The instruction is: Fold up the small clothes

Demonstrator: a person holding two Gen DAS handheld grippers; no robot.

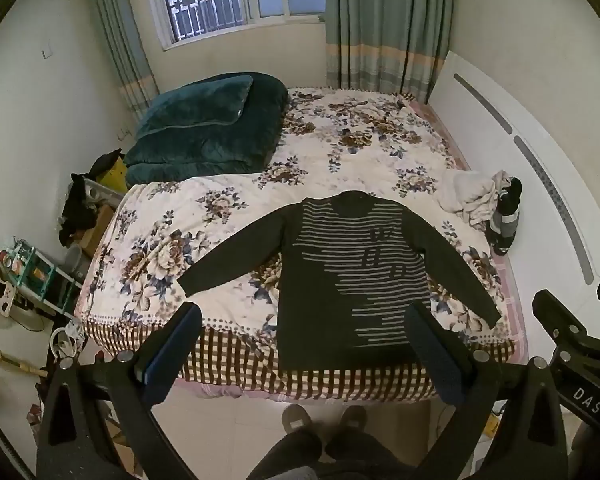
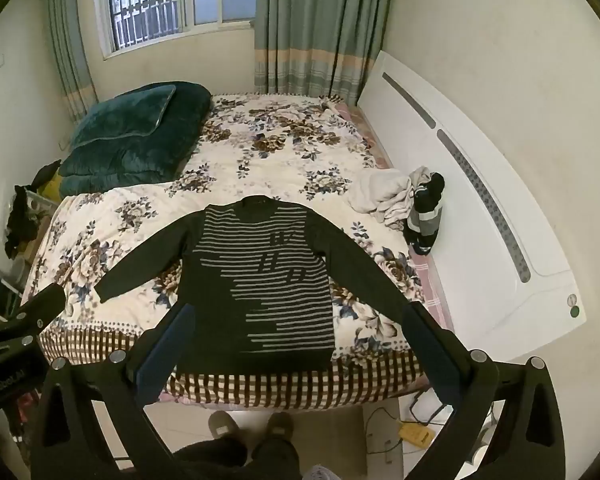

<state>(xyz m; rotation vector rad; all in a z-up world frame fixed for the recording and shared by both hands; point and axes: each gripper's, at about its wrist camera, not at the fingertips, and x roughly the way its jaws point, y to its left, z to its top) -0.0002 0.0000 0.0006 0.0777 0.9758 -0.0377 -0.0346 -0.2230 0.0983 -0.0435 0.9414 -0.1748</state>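
Note:
A dark long-sleeved sweater with grey stripes [image 1: 340, 280] lies flat on the floral bedspread [image 1: 220, 208], sleeves spread out, hem at the near edge of the bed. It also shows in the right wrist view [image 2: 260, 288]. My left gripper [image 1: 304, 316] is open and empty, held above the near bed edge in front of the sweater. My right gripper [image 2: 296, 316] is open and empty too, at about the same height, its fingers framing the sweater's lower part. The right gripper's body shows at the right of the left wrist view [image 1: 572, 340].
A pile of loose clothes [image 1: 480, 200] lies at the bed's right side by the white headboard [image 1: 540, 184]. A folded dark green quilt [image 1: 204, 128] sits at the far left. Shelves and clutter [image 1: 32, 272] stand left of the bed. My feet [image 1: 324, 420] are on the tiled floor.

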